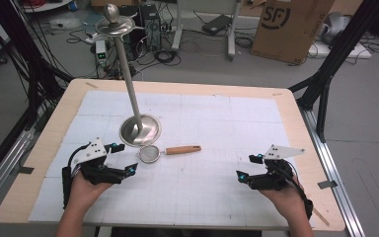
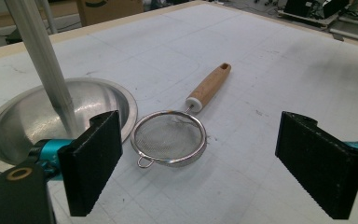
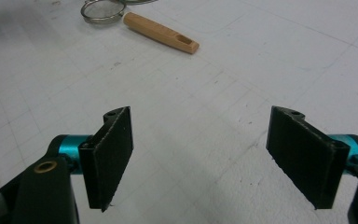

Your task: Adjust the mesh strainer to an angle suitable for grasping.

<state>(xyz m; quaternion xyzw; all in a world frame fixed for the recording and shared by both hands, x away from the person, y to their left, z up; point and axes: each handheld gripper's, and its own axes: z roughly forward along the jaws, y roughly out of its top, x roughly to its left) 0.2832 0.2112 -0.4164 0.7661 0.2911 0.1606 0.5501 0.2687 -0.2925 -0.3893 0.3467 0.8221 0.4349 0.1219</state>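
I see left gripper (image 1: pixel 122 159): black body, grey three-cornered plate on top, teal collars behind flat black ribbed fingers (image 2: pixel 92 161), brass-ringed hole low on frame. Right gripper (image 1: pixel 249 167): same build, black cable trailing along wrist, teal collars, screw holes atop fingers (image 3: pixel 109 156). Forearms bare, no sleeves.

A lab or test room, not a home — the wooden desk (image 1: pixel 296 106) wears a white gridded mat (image 1: pixel 217 128) and stands on a bare grey floor (image 1: pixel 370 123). Behind it lie tangled cables (image 1: pixel 163 49), black rig struts (image 1: pixel 335 54) and a cardboard shipping box (image 1: pixel 291 24).
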